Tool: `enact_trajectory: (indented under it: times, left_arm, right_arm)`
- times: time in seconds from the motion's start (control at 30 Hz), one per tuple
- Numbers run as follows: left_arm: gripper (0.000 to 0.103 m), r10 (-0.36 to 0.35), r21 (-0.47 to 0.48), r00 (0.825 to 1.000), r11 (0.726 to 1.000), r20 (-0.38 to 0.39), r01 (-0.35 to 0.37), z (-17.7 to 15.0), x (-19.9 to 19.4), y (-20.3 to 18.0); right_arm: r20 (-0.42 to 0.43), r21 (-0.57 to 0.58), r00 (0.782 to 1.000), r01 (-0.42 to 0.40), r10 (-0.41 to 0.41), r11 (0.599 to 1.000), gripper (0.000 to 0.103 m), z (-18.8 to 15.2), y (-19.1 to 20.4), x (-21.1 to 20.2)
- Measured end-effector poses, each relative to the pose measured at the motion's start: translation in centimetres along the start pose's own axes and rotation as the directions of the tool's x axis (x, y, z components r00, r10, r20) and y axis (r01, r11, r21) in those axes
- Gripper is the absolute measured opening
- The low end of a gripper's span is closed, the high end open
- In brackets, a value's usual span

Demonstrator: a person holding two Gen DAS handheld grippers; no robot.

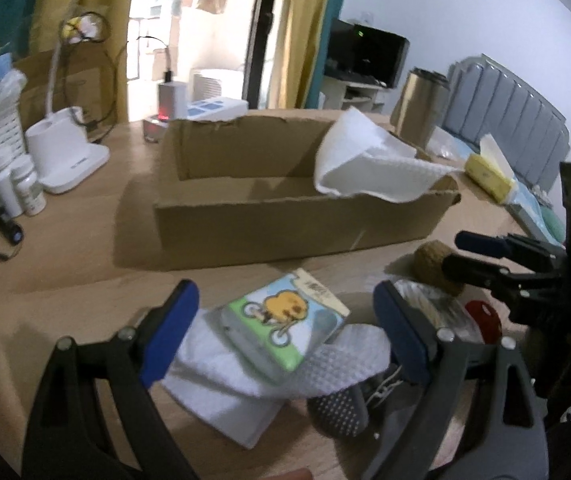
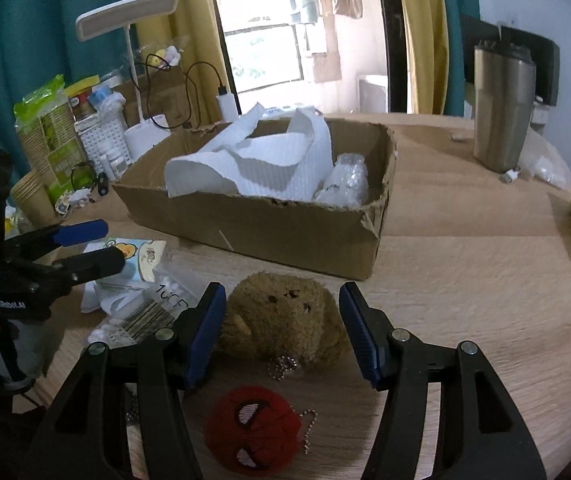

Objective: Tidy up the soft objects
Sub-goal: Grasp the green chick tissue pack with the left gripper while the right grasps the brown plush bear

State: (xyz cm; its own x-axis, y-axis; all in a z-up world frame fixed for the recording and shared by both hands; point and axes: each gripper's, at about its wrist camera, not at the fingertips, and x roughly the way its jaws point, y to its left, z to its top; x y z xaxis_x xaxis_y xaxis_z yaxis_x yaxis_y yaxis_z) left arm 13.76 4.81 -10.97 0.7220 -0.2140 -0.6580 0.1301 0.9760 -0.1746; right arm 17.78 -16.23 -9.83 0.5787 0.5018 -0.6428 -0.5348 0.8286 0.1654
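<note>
My left tongs (image 1: 285, 328) stand wide open above the tissue pack (image 1: 285, 322), the one printed with a yellow cartoon figure on a bicycle; their blue pads sit to either side of it and press on nothing. The pack lies on a folded white cloth (image 1: 221, 392) on the table (image 1: 85, 256), on the near side of the cardboard box (image 1: 285, 216).

My right tongs (image 2: 281, 328) are partly open around the brown plush toy (image 2: 281, 316). The pads flank it closely, but I cannot tell whether they touch its fur. The toy sits on the table just in front of the box's near right corner. Nearer to me than the toy, further from the box, lies a red knitted ball (image 2: 253, 428) with a spider-mask face and a bead chain.

Inside the box, a crumpled white paper towel (image 2: 253, 164) drapes over the near wall, and a clear plastic bag (image 2: 345, 184) rests in the right end. A steel tumbler (image 2: 503, 108) stands beyond the box, well to its right.
</note>
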Motion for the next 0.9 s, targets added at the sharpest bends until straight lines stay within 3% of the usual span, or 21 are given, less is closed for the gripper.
enact_trajectory:
  times: [0.13,0.3,0.77,0.9]
  left_arm:
    - [0.090,-0.040,0.004,0.998,0.999,-0.055,0.041,0.2,1.1,-0.1]
    - [0.090,-0.016,0.023,0.993,1.000,-0.116,0.019,0.3,2.3,-0.4]
    - [0.089,-0.003,0.040,0.993,0.999,-0.120,0.008,0.1,2.3,-0.2]
    - [0.074,0.013,0.069,0.992,0.998,-0.125,-0.005,0.1,2.3,-0.2]
  right_arm:
    - [-0.016,0.012,1.000,-0.010,0.010,1.000,0.063,0.0,-0.1,0.3]
    - [-0.029,0.021,0.999,-0.016,0.016,1.000,0.063,0.0,-0.3,0.6]
    - [-0.041,0.045,0.999,-0.032,0.034,0.998,0.063,0.0,-0.6,0.9]
    - [-0.044,0.046,0.998,-0.033,0.035,0.998,0.063,0.0,-0.7,0.9]
